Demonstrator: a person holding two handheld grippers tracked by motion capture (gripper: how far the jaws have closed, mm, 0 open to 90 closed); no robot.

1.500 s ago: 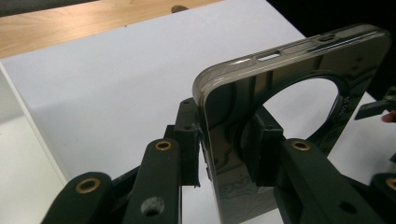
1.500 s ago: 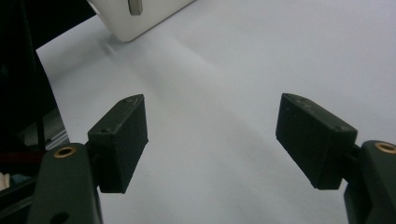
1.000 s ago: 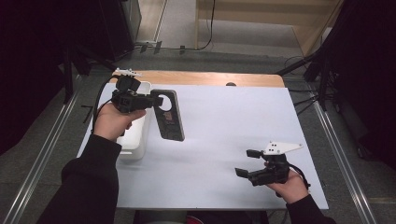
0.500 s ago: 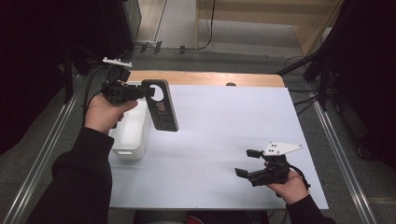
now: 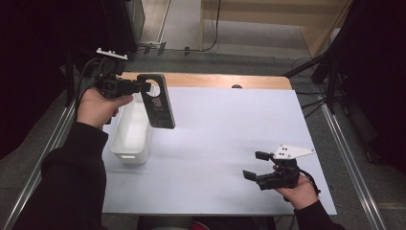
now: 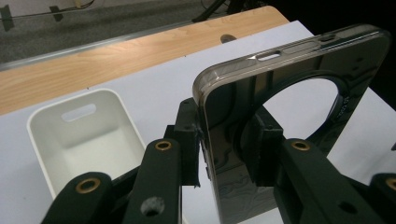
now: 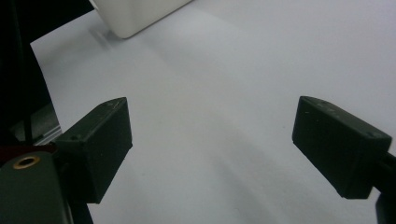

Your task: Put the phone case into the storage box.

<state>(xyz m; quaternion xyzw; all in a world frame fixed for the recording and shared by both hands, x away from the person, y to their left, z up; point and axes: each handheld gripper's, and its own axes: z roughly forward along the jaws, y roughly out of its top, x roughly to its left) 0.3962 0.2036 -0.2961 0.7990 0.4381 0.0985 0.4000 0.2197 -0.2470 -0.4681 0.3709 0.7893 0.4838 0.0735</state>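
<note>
A dark phone case point(image 5: 159, 101) with a round cut-out hangs in the air over the table's left side, and my left gripper point(image 5: 141, 87) is shut on its upper end. In the left gripper view the case point(image 6: 280, 116) stands on edge between the two jaws of my left gripper point(image 6: 229, 144). A white bin point(image 5: 131, 134) sits on the table just below and left of the case; it looks empty point(image 6: 88, 140). My right gripper point(image 5: 255, 165) rests low near the table's front right, open, with nothing between its jaws point(image 7: 210, 140).
The white table top point(image 5: 225, 129) ends in a wooden strip point(image 5: 215, 80) at the far side. Metal rails run along both sides point(image 5: 352, 163). Cables and dark stands lie on the floor beyond the table. A corner of the bin point(image 7: 140, 14) sits ahead of the right gripper.
My left gripper has lifted the phone case off the table and carried it up and to the left, above the bin. The right gripper has stayed where it was.
</note>
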